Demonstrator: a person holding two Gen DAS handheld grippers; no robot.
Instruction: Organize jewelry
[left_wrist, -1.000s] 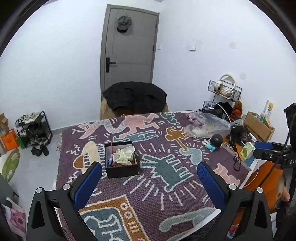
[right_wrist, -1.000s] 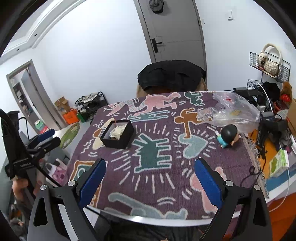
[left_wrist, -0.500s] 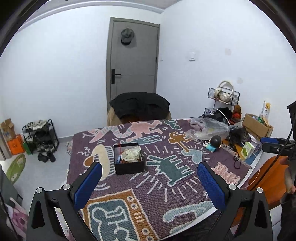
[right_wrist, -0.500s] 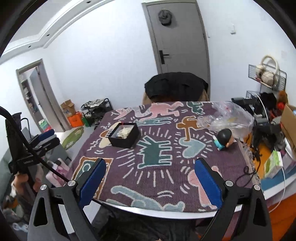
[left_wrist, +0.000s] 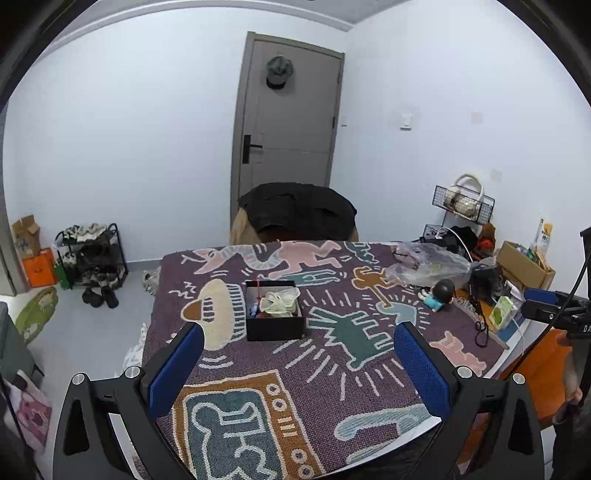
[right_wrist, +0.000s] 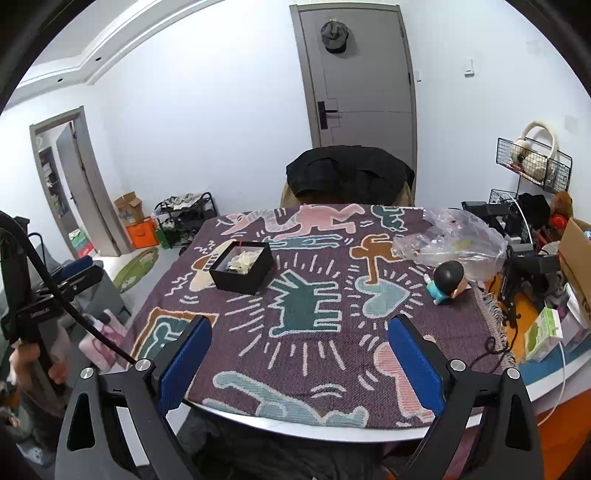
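An open black jewelry box (left_wrist: 274, 312) stands on the patterned table cloth (left_wrist: 332, 362), holding a pale pouch and small items. It also shows in the right wrist view (right_wrist: 242, 266), at the left of the table. My left gripper (left_wrist: 298, 360) is open and empty, held above the table's near edge, well short of the box. My right gripper (right_wrist: 299, 356) is open and empty, above the near edge, far right of the box. Each gripper appears in the other's view at the side.
A clear plastic bag (right_wrist: 450, 240) and a small black-haired figurine (right_wrist: 445, 282) lie at the table's right. A chair with a black jacket (left_wrist: 297, 210) stands behind the table. Boxes, cables and a wire rack (left_wrist: 463, 201) crowd the right side.
Both grippers have risen and pulled back from the table; the box looks smaller and more of the room shows. Both stay open and empty.
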